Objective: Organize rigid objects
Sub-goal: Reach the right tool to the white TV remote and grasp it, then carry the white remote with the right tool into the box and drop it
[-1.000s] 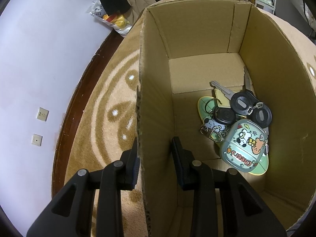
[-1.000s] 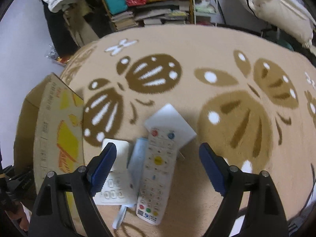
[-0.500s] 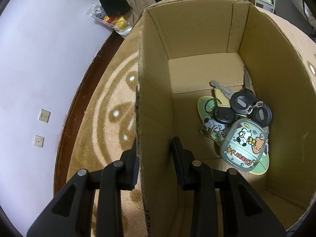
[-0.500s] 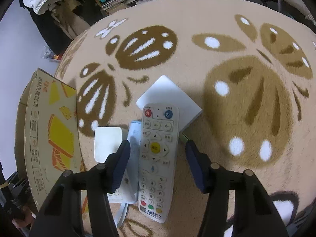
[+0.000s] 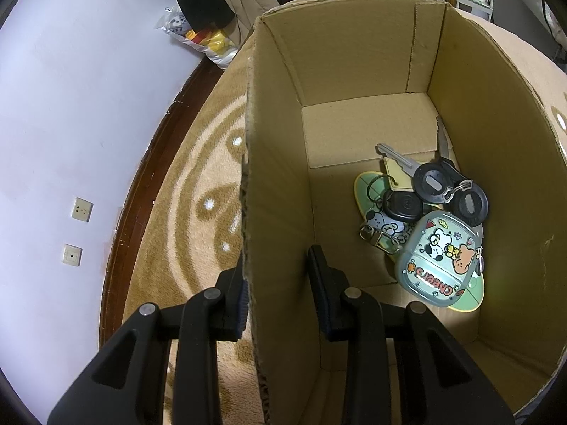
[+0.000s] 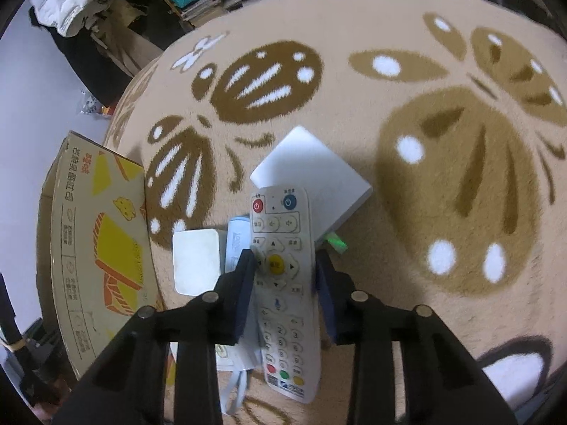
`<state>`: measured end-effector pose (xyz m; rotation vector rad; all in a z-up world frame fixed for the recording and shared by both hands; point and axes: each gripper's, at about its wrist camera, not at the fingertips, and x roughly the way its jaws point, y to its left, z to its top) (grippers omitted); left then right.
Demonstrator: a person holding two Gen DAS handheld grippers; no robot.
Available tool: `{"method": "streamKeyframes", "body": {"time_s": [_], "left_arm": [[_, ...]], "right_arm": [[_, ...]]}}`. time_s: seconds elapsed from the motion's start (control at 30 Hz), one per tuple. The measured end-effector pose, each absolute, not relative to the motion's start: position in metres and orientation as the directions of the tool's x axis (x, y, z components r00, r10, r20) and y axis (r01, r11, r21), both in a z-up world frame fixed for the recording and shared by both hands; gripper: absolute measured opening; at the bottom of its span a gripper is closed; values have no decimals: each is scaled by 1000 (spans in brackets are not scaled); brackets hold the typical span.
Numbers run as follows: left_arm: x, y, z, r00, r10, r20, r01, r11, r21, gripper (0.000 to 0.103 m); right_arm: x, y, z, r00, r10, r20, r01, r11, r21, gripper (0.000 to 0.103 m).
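The cardboard box (image 5: 372, 71), cut off at 5 o'clock, has its wall pinched by the left hand-held gripper (image 5: 278, 290); keys (image 5: 428, 191) lie inside. On the carpet (image 6: 443, 184), the white remote (image 6: 283, 283), its long axis running 12 to 6 o'clock, hides a bluish item; the right hand-held gripper (image 6: 285, 283) is closing around it.

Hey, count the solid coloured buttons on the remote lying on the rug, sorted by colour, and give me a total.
On the remote:
Red buttons: 2
Yellow buttons: 2
Blue button: 1
Green button: 1
Total: 6
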<state>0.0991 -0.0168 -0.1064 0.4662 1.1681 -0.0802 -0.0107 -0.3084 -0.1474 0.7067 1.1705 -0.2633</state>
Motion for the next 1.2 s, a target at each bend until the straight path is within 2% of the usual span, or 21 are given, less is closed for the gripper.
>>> {"method": "streamKeyframes", "body": {"time_s": [0.13,0.23,0.37,0.67,0.83,1.2], "left_arm": [[99,-17,-106,401,178,-899,299,902,312,30],[99,-17,-106,401,178,-898,300,901,313,30],[99,-17,-106,401,178,-899,299,902,312,30],[99,-18,-106,402,179,-898,301,900,314,30],[99,-18,-106,402,179,-898,301,901,314,30],[99,-18,-106,402,178,-898,301,901,313,30]], "right_arm": [[-8,-311,-154,408,205,-889,541,731,417,40],[-8,-311,-155,415,209,-885,543,724,425,36],[-8,-304,-140,432,136,-891,519,771,369,20],[-16,-307,-93,598,0,-802,499,783,372,19],[-21,-307,-66,695,-67,-716,478,787,390,18],[-16,-272,-21,835,-28,-549,298,862,409,18]]}}
